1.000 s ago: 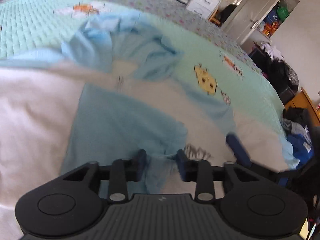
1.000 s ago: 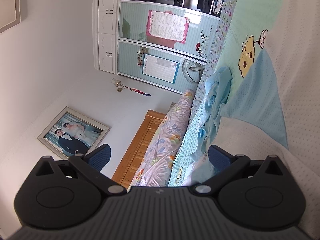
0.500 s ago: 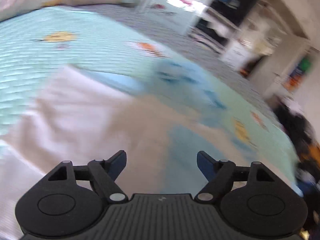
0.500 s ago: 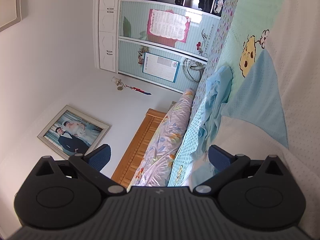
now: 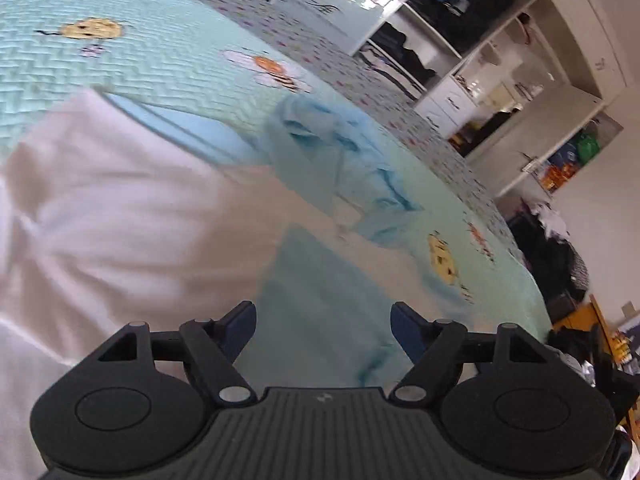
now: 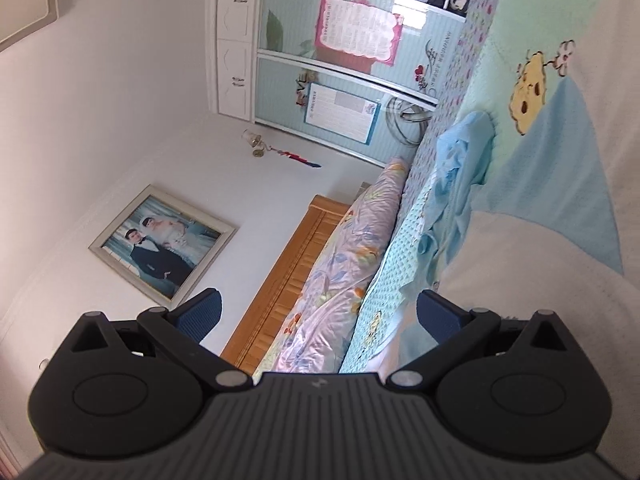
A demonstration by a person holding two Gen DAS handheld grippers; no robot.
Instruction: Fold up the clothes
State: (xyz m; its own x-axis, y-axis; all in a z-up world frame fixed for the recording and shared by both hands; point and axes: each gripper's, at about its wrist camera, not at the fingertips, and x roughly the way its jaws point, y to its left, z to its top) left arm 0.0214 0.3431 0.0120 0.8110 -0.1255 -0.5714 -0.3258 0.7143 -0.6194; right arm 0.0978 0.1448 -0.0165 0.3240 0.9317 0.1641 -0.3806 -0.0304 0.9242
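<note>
Garment (image 5: 320, 312) below left hand-held gripper (image 5: 324, 322), jaws seemingly opened, empty

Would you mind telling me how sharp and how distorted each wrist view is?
Left wrist view: the white-and-blue garment and crumpled blue garment are smeared with blur, the shelves bow from fisheye. Right wrist view: sharp, evenly daylit, rolled sideways, wardrobe edges curved.

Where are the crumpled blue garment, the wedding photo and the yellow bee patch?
crumpled blue garment (image 5: 344, 152): left wrist view, middle of the bunched cloth.
wedding photo (image 6: 162, 246): right wrist view, centre of the framed picture.
yellow bee patch (image 5: 442, 258): left wrist view, its body.
</note>
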